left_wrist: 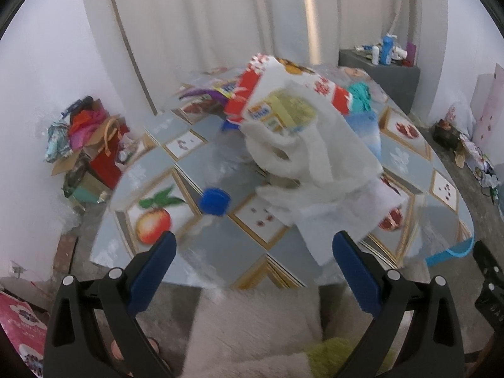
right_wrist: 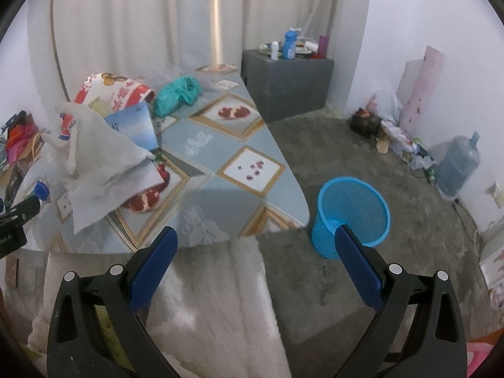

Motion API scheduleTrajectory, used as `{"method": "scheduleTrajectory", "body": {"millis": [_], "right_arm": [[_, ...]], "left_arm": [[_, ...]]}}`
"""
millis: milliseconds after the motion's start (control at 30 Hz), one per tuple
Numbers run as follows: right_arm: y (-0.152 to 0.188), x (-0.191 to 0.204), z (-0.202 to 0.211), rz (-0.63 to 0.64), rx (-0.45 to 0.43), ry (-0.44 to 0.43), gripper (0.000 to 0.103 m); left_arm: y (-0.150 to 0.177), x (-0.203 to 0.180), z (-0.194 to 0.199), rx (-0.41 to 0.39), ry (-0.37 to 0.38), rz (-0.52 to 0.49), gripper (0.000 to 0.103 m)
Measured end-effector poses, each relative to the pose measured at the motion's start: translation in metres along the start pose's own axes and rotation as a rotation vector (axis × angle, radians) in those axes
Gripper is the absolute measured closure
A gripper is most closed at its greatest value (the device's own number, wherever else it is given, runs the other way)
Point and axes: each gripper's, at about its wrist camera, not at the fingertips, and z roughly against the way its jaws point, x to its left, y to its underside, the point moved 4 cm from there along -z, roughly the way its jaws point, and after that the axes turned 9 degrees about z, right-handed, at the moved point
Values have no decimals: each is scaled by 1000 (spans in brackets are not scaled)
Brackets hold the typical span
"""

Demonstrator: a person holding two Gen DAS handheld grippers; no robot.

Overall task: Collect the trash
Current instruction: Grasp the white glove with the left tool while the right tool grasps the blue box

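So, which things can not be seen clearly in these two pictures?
- Clear bottle with blue cap, left wrist view: motion blur hides its body.
- Printed carton inside the white plastic bag, left wrist view: text blurred, bag covers it.
- Blue mesh bin, right wrist view: right gripper finger hides part; inside not visible.
- Teal bundle: too small to identify.

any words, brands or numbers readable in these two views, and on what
No text can be read in full.
Yellow carton inside the white bag: blue brand lettering, too blurred to read.
Pink poster on the floor: pale lettering, too blurred to read.
Black camera body at the left edge of the right wrist view: white print, cut off and unreadable.
Bottles on the grey box: labels too small to read.
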Motion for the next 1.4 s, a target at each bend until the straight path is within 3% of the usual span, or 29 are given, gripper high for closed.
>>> {"method": "scheduleTrajectory", "body": {"millis": [300,467,600,733,967,1200,1400], "right_arm": [[-31,21,-1,13,-81,-94,8],[-44,36,-7,48,-98,-157,13],[-54,44,-19,46,-92,-213,20],[-64,54,-29,74,-95,-246,28],[-89,57,-45,92,-124,-315,39],[-119,62,-72,191,-153,-471,42],[-131,77,-91,330,-160,-525,42]], "left_arm": [[-22,42,2,-48,30,16,6],[-36,33,-6,-59,168,-7,6],[-46,25,-4,-137,296,-1,6],[-59,7,-5,-192,368,-23,6],[-71,-17,-19,-146,459,-55,6],[-74,-32,-36,-106,479,-87,22],[-67,-42,-48,-63,482,-119,34]]}}
